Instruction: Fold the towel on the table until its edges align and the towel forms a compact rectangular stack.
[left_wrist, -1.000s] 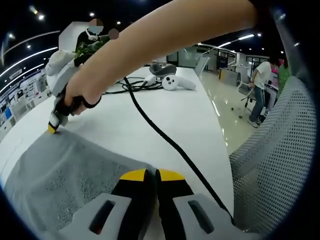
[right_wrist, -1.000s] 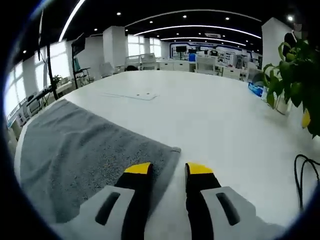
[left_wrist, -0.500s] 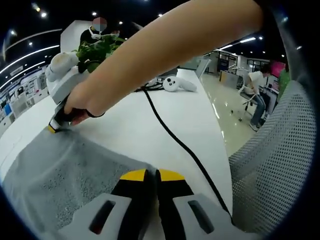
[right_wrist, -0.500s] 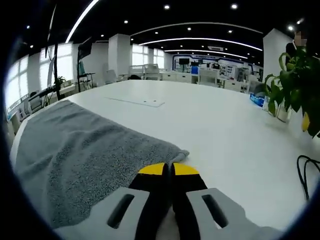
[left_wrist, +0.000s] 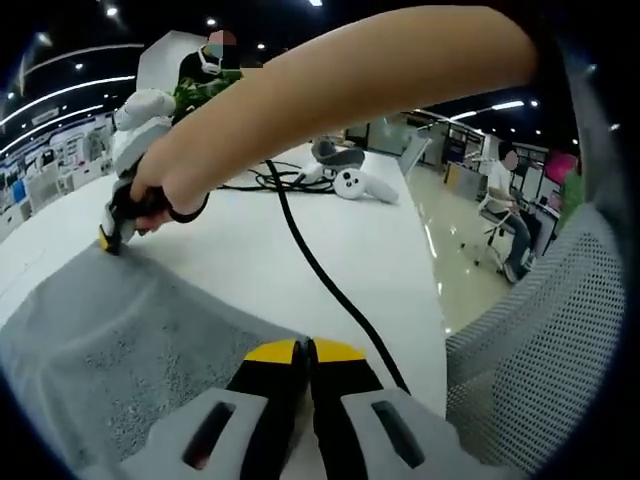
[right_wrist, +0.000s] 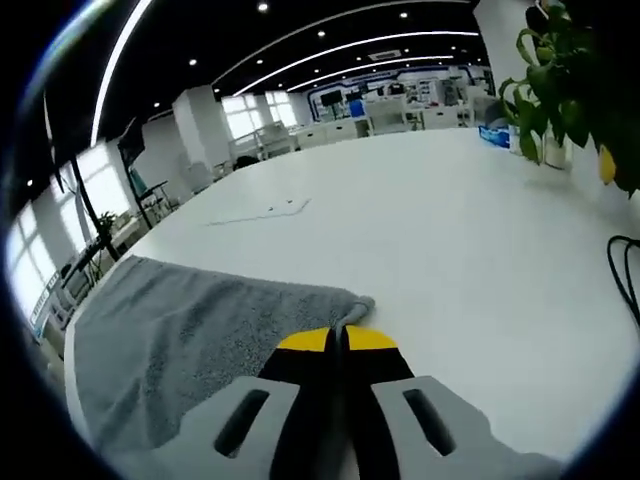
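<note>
A grey towel (left_wrist: 100, 340) lies flat on the white table (left_wrist: 350, 250). My left gripper (left_wrist: 305, 350) is shut, its yellow tips pinching the towel's near corner. In the left gripper view my right gripper (left_wrist: 108, 240), held by a hand with a bare arm crossing above, touches the towel's far corner. In the right gripper view the right gripper (right_wrist: 340, 340) is shut on that corner of the towel (right_wrist: 180, 340), which puckers up slightly at the tips.
A black cable (left_wrist: 320, 270) runs across the table past my left jaws. White controllers (left_wrist: 350, 185) lie beyond it. A grey mesh chair (left_wrist: 540, 370) stands at the table's right edge. A potted plant (right_wrist: 570, 80) and a cable loop (right_wrist: 625, 270) sit off to the right.
My right gripper went from open beside the towel's corner to shut on it, and the corner now bunches a little. The left gripper stayed shut on its corner.
</note>
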